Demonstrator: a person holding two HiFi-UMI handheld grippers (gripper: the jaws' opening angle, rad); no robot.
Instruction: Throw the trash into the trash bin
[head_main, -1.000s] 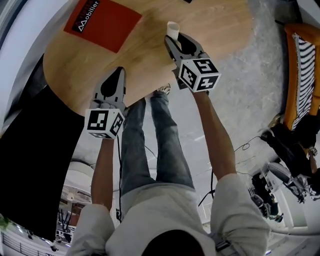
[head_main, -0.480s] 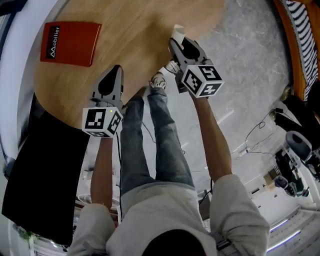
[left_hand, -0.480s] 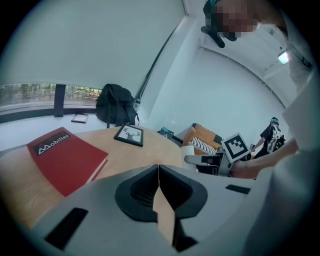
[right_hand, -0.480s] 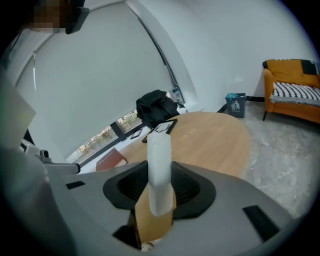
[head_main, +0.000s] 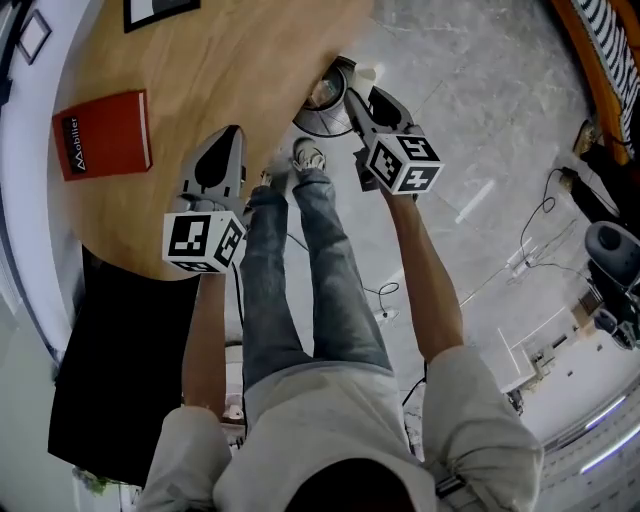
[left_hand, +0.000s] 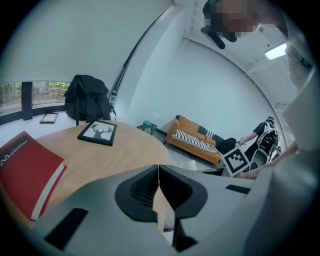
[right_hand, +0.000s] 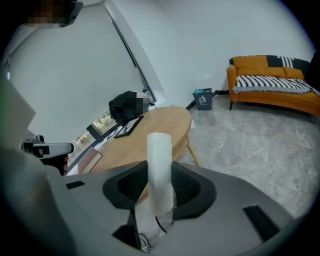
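A white, tube-shaped piece of trash (right_hand: 159, 167), like a paper cup, stands upright between the jaws of my right gripper (right_hand: 159, 194), which is shut on it. In the head view that gripper (head_main: 358, 90) hangs past the table's edge with the trash (head_main: 366, 72) at its tip. It is just right of a round trash bin (head_main: 322, 98) lined with a clear bag, and the bin's bag (right_hand: 152, 227) shows right below the jaws. My left gripper (head_main: 225, 138) hovers over the table's edge, shut and empty, its jaws touching (left_hand: 159, 176).
A round wooden table (head_main: 200, 70) carries a red book (head_main: 105, 135) and a framed deer picture (left_hand: 98, 132). A black backpack (left_hand: 87, 100) sits behind it. An orange sofa (right_hand: 272, 82) and a small dark bin (right_hand: 202, 98) stand along the far wall. The person's shoes (head_main: 305, 158) are beside the trash bin.
Both grippers have swung right, away from the table's middle. The right gripper, still holding the trash, has left the tabletop and come beside the trash bin, which has newly come into view.
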